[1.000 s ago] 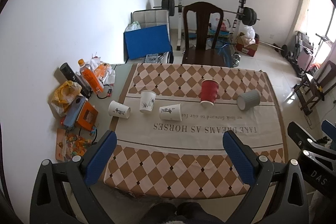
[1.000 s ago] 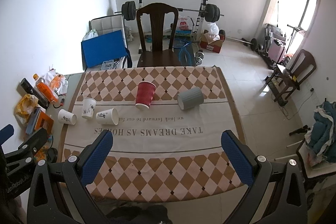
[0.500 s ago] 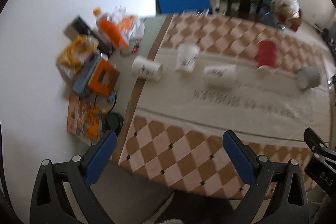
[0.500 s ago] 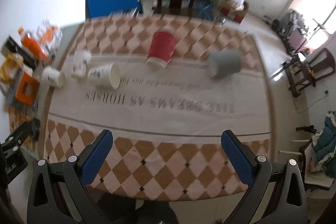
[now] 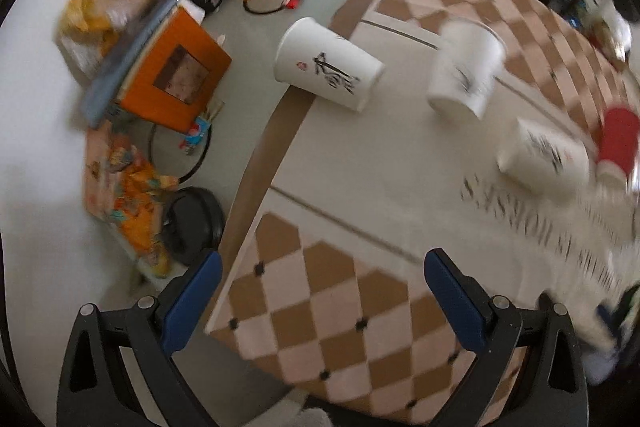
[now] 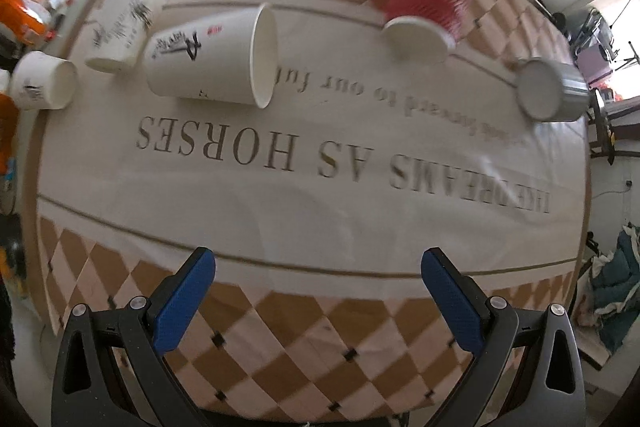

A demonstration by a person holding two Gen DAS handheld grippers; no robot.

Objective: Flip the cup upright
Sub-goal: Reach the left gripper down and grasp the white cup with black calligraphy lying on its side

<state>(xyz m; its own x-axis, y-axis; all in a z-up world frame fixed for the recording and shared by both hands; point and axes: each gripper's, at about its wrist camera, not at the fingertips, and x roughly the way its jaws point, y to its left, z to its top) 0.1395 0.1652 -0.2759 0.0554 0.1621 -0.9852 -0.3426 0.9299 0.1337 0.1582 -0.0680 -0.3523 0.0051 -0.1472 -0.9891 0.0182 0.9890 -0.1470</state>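
1. Cups are lying across the far half of the tablecloth (image 6: 320, 163), and I am reading 5 of them in the right wrist view: a small white paper cup (image 6: 42, 81) on its side at the left edge, an inverted white cup (image 6: 124, 23), a larger white printed cup (image 6: 212, 57) on its side, a red ribbed cup (image 6: 428, 7) standing rim-down, and a grey cup (image 6: 554, 91) on its side at the far right.

2. I am holding both tools empty: the right gripper (image 6: 318, 287) has its blue pads spread wide, and the left gripper (image 5: 320, 287) is spread just as wide, nothing between either pair.

3. I am judging the larger white printed cup as the likeliest target for the right gripper. It is lying ahead and left of the right gripper's centre line, long axis running left to right, mouth opening right toward the red cup.

4. In the left wrist view, the nearest cup is the tipped white cup (image 5: 328, 65) straddling the cloth's left border, ahead of the left gripper, its closed base pointing left toward the orange box (image 5: 176, 71).

5. I am seeing open cloth between both grippers and the cups, so the approach looks unobstructed. The clutter left of the cloth and the inverted cup just behind the printed one are leaving less room on that side.
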